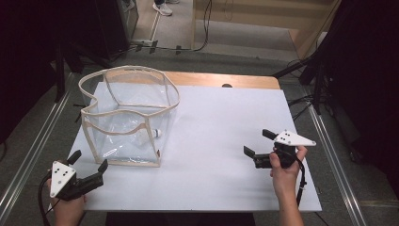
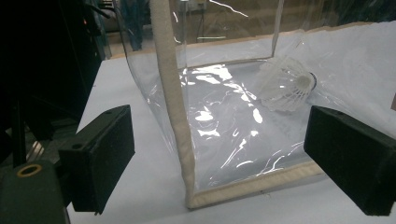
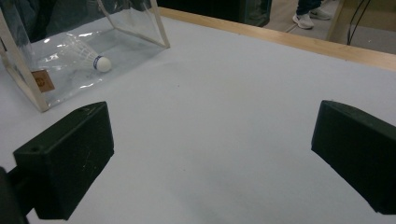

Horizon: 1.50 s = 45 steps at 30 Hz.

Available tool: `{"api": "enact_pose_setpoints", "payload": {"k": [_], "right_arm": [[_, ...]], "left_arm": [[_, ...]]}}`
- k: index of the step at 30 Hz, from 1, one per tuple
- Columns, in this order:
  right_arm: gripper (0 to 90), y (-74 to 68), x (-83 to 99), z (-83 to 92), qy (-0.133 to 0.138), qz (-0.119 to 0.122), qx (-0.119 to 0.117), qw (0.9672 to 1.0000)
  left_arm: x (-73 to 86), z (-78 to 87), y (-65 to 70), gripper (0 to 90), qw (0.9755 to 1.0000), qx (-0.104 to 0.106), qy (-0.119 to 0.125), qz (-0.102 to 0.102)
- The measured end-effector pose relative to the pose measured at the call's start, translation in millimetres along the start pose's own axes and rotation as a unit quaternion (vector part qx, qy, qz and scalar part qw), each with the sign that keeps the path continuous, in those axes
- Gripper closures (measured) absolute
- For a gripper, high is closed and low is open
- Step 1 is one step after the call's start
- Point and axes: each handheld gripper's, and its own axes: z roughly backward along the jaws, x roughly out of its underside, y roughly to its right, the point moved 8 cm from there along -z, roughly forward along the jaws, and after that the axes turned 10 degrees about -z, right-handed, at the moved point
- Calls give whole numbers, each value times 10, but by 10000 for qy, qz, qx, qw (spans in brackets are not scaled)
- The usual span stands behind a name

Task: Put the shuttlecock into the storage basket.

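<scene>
From the high view I have my left gripper at the near left corner of the white table, held in my left hand, with its jaws spread wide and nothing between them. It sits just short of the near corner of the clear bag, close to it but not touching. In the left gripper view the two black jaws stand far apart at either side, and the bag's cream-edged corner seam rises in the gap between them, farther off on the table surface. Through the clear plastic I can see the white shuttlecock lying on its side on the bag's floor, cork end pointing right in that view. From above, the shuttlecock shows inside the bag toward its right wall. My right gripper is on the right side of the table, well apart from the bag, gripped by my right hand; its jaws are also wide and hold nothing. The right gripper view looks across bare white tabletop between its two jaws, with the bag and the shuttlecock inside it far off at the upper left.
</scene>
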Motion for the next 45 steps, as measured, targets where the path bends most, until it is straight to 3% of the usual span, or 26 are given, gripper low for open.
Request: {"api": "enact_pose_setpoints", "payload": {"k": [26,45], "right_arm": [[0,296,356,358,-22,-309,356,9989],[0,455,470,592,40,-427,589,9973]], "left_arm": [[-1,4,5,92,10000,4,11,-19],[-1,6,7,92,10000,3,14,-4]]}}
